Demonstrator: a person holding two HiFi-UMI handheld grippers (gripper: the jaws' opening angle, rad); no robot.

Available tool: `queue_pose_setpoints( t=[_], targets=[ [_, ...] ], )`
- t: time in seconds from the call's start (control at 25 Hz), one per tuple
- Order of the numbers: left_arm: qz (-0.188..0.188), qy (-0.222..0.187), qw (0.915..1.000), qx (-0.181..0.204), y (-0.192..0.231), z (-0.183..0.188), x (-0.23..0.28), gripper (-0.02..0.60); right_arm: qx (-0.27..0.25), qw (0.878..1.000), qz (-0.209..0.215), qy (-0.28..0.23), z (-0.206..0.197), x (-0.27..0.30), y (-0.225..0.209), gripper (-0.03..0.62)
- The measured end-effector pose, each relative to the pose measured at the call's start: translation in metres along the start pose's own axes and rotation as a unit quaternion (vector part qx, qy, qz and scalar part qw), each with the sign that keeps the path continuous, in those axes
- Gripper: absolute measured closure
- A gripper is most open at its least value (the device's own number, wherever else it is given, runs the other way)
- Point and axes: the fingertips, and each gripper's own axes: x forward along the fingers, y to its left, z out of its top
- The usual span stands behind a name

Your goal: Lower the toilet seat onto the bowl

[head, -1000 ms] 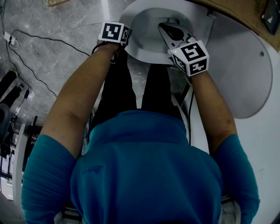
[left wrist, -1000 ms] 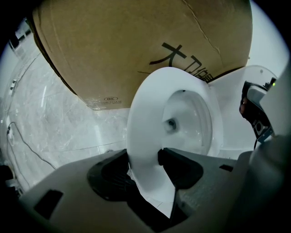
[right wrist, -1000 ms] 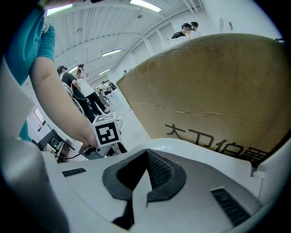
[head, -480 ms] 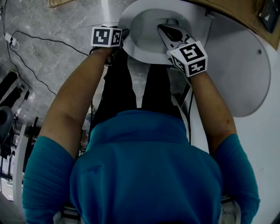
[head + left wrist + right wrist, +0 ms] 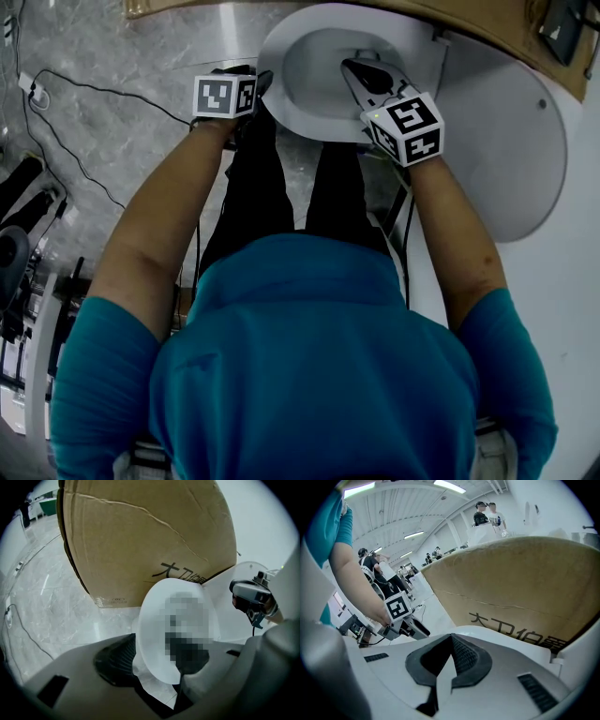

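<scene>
The white toilet bowl (image 5: 281, 89) is at the top of the head view, and its white seat and lid (image 5: 506, 150) stand raised to the right of it. I cannot tell the seat from the lid. My right gripper (image 5: 361, 73) hangs over the bowl's opening, jaws shut with nothing between them (image 5: 451, 665). My left gripper (image 5: 265, 84) is just left of the bowl's rim. In its own view the left gripper (image 5: 159, 663) has its jaws apart, with the bowl (image 5: 157, 616) showing beyond them. Neither gripper touches the seat.
A big cardboard box (image 5: 140, 541) stands behind the toilet (image 5: 520, 588). Black cables (image 5: 94, 89) trail over the grey marble floor at the left, next to dark equipment (image 5: 19, 244). My legs stand right at the bowl's front. People stand far off in the hall (image 5: 487, 513).
My left gripper has drawn a little to the left, away from the bowl's rim. The right gripper stays over the bowl. The seat has not moved.
</scene>
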Motion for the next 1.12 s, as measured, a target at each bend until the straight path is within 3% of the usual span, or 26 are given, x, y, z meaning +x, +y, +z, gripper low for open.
queue_pose_setpoints(
  t=[0.24, 0.44, 0.84, 1.12],
  targets=[
    [-0.010, -0.035, 0.9993, 0.009, -0.011, 0.011, -0.027, 0.396, 0.001, 1.000, -0.007, -0.001, 0.004, -0.013, 0.001, 0.605],
    [-0.032, -0.099, 0.9940, 0.035, -0.038, 0.039, -0.061, 0.551, 0.005, 1.000, -0.016, -0.008, 0.015, -0.028, 0.004, 0.603],
    [-0.102, -0.234, 0.9597, 0.118, -0.122, 0.103, -0.139, 0.578, 0.007, 0.999, -0.034, -0.040, 0.043, -0.068, 0.004, 0.605],
    [-0.120, -0.288, 0.9371, 0.156, -0.161, 0.130, -0.186, 0.578, 0.001, 0.996, -0.041, -0.075, 0.071, -0.101, 0.009, 0.605]
  ],
)
